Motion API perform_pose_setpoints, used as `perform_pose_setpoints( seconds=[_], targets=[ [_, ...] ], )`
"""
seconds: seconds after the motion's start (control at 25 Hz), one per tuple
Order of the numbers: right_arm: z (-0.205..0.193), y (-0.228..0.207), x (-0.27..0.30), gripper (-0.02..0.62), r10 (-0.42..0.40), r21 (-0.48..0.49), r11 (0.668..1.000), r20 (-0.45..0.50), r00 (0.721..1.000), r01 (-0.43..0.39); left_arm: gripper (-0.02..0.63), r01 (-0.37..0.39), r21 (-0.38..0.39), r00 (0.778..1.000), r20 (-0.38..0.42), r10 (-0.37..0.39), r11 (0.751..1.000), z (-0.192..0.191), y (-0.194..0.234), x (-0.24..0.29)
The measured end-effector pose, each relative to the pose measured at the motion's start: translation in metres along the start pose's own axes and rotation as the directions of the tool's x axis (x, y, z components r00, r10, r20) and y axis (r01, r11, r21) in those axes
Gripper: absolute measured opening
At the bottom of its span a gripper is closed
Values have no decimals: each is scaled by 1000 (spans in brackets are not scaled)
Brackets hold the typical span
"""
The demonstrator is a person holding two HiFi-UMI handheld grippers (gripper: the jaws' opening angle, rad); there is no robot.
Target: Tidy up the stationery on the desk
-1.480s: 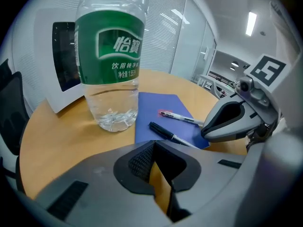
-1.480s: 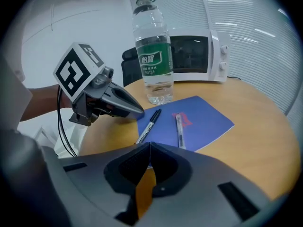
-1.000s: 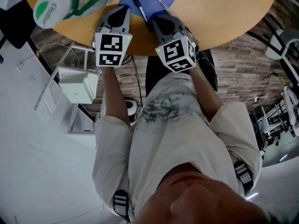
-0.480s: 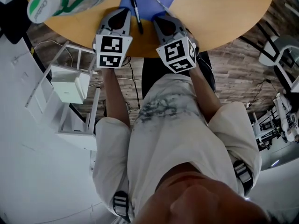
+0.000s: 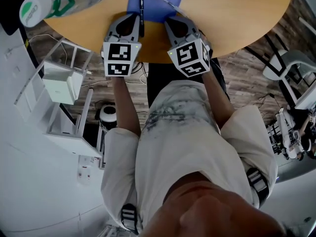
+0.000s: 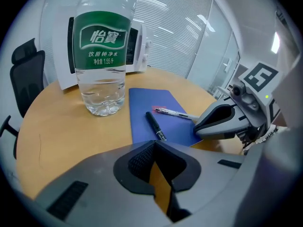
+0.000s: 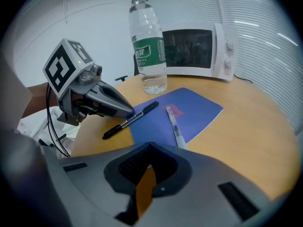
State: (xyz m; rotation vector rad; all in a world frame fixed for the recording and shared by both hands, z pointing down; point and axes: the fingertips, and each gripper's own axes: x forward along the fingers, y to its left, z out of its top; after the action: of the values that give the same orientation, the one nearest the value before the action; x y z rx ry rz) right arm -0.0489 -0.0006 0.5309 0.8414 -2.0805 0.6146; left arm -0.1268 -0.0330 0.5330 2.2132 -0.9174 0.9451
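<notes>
A blue notebook [image 5: 157, 1] lies on the round wooden table [image 5: 237, 14], near its front edge. On the notebook rest a black pen [image 5: 141, 9] and a clear pen [image 5: 168, 1] with a pink mark. In the left gripper view the black pen [image 6: 155, 126] lies just past my left gripper [image 6: 154, 144], which is shut on nothing. My right gripper [image 7: 150, 145] is likewise shut and empty, short of the clear pen [image 7: 174, 123]. Both grippers sit side by side at the table's near edge, the left gripper [image 5: 129, 19] beside the black pen's near end.
A large water bottle [image 6: 102, 56] stands left of the notebook. A white microwave [image 7: 199, 51] sits at the table's far side. Below the table's left edge is a white shelf unit [image 5: 64, 88]. A black chair [image 6: 26, 74] stands at the far left.
The head view has swung a little. Both grippers have crept forward over the table edge, still shut, and the black pen now lies right beside the left gripper's tip.
</notes>
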Motion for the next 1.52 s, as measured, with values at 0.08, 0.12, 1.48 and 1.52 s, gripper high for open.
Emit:
perform_pose_setpoints(
  seconds=[0.08, 0.12, 1.48, 1.52],
  targets=[
    [-1, -4, -2, 61, 16, -15, 1000, -5, 1000, -17, 9, -15, -26, 1000, 5, 15, 1000, 0, -4, 1],
    [-2, -7, -4, 61, 23, -22, 999, -7, 1000, -23, 9, -20, -37, 1000, 8, 21, 999, 0, -6, 2],
    [-20, -108, -35, 61, 120, -218, 967, -53, 991, -129, 9, -132, -318, 986, 55, 157, 939, 23, -97, 45],
    [-20, -108, -34, 61, 121, -220, 967, -54, 991, -130, 9, -134, -321, 985, 56, 160, 937, 23, -97, 45]
  ],
)
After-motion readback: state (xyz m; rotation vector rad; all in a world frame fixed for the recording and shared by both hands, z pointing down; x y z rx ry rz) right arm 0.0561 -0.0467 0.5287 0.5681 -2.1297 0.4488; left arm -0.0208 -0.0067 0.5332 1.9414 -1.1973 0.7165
